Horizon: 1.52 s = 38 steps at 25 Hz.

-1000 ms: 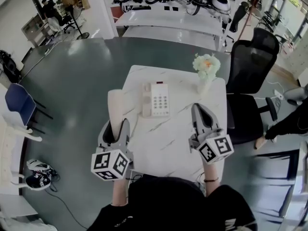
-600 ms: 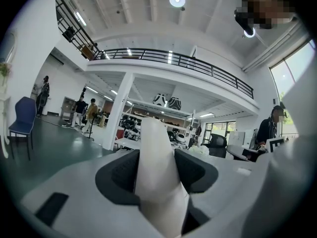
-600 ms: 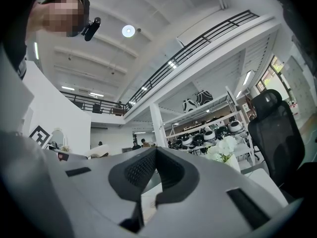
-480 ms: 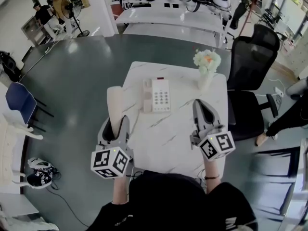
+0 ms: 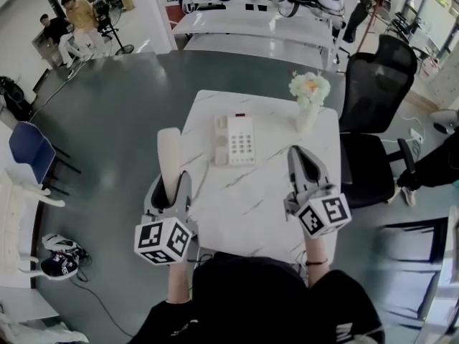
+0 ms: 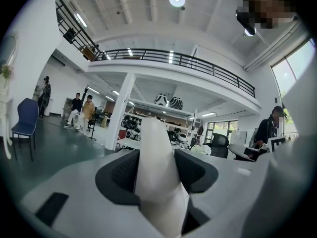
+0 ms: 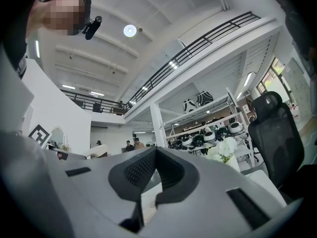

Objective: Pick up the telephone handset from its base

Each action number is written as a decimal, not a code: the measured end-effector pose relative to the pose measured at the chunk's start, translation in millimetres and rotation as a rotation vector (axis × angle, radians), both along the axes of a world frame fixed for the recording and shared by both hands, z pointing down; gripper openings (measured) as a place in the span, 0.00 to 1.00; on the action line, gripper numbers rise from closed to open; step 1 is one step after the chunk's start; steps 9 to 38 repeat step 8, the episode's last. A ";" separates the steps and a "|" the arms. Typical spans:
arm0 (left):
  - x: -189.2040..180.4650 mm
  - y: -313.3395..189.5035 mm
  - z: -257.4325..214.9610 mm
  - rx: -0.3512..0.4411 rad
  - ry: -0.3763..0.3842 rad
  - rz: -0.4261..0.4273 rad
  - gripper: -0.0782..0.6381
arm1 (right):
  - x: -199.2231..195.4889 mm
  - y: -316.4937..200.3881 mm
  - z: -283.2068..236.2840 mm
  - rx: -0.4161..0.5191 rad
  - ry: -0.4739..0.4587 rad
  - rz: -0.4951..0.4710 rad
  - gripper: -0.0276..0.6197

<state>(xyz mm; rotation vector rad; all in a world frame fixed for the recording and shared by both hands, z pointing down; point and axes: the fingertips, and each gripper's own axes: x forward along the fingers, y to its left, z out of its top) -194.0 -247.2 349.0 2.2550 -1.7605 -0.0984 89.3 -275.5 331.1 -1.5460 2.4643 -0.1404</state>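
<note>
Currently the left claw [image 5: 172, 186] is closed on the telephone handset [image 5: 169, 153], a cream, rounded bar that stands up out of the jaws and points away from the person. In the left gripper view the handset [image 6: 153, 152] fills the gap of that claw [image 6: 157, 170], with a dark pad pressed against it on each side. The handset is clear of the telephone base [image 5: 240, 142]: it hangs to the left of the base, out past the left edge of the counter [image 5: 272, 192], with grey floor beneath it. The base itself lies flat on the white marbled counter, its keypad facing up and its left side, the cradle, showing bare. The right claw [image 5: 300, 156] hovers over the counter to the right of the base and nearer the person, well apart from it. In the right gripper view its jaws [image 7: 156, 157] meet at the tips and grip nothing, with only a small opening below the pads. A vase of pale flowers [image 5: 308, 99] stands on the counter to the right of the base and farther from the person, and a black office chair [image 5: 376, 92] sits beyond the counter's right edge, farther right of the base again.
</note>
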 end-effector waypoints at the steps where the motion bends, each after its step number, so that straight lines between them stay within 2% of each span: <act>1: -0.6 -0.1 -0.1 -0.001 -0.001 -0.001 0.41 | -0.2 0.1 -0.4 0.001 0.001 0.000 0.03; 38: -2.6 0.3 0.4 -0.013 -0.001 -0.002 0.41 | 1.7 1.6 -2.0 -0.005 0.012 0.017 0.03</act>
